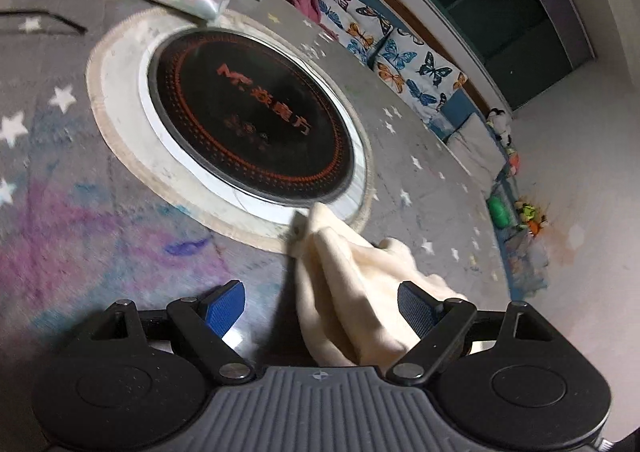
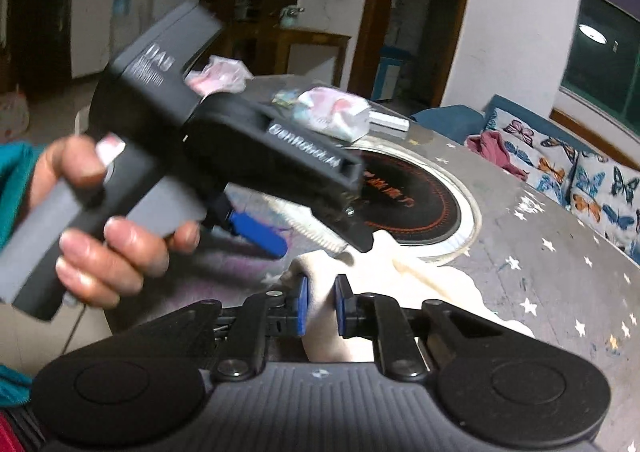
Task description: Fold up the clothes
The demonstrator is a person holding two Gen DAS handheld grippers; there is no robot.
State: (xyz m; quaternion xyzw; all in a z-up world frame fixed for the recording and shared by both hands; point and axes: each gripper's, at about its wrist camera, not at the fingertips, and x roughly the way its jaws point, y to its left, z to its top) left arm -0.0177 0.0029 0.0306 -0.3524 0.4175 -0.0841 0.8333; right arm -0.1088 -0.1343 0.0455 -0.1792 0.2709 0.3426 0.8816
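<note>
Pinching a bunched edge of the cream garment [image 2: 320,304] on the round table [image 2: 560,272], the right gripper [image 2: 321,306] seems clamped shut, the left gripper [image 1: 322,310] gapes wide around loose cloth, so gathering is underway and next comes spreading it flat.

You stand at a round table [image 1: 420,156] covered in a grey cloth printed with white stars, a black round hotplate [image 1: 252,120] with orange markings set into its middle. Beyond it runs a blue sofa [image 2: 560,156] with butterfly-print cushions [image 1: 400,52]. The walls [image 2: 516,12] around you are white, and a dark window [image 2: 600,48] reflects a round ceiling lamp. A wooden-framed doorway [image 2: 412,16] opens behind the table, beside a wooden cabinet [image 2: 296,44] and shelves. The room is dim.
</note>
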